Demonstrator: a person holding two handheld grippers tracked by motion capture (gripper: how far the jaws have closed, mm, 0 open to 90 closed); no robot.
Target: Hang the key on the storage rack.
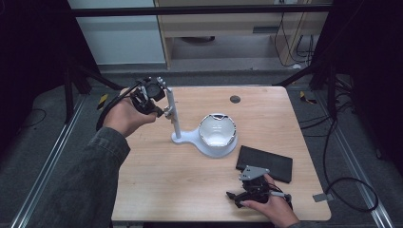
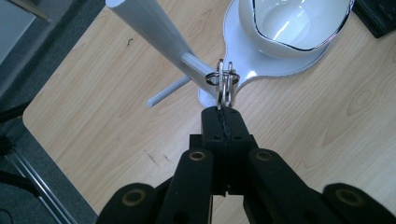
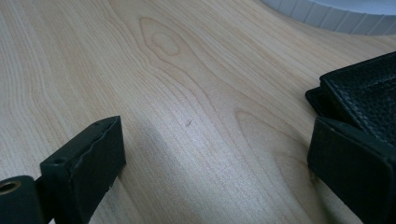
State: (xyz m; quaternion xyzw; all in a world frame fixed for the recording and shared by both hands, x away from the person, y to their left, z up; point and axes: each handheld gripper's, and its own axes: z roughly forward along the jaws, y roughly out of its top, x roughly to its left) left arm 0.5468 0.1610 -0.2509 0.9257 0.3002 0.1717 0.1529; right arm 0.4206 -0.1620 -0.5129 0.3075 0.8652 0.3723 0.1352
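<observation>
The left hand-held gripper [image 2: 223, 122] is clenched on a set of metal rings [image 2: 224, 80], holding them at a peg of the white stand [image 1: 174, 116]. The stand's base carries a white bowl [image 1: 217, 130]. The right hand-held gripper [image 3: 215, 154] rests released on the counter [image 1: 157, 175], beside a black case [image 1: 264, 163].

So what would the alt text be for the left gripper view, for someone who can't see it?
The left gripper's black jaws pinch metal key rings at a peg of a white stand. Beyond, a white bowl sits on the stand's base, on a wooden table.
</observation>
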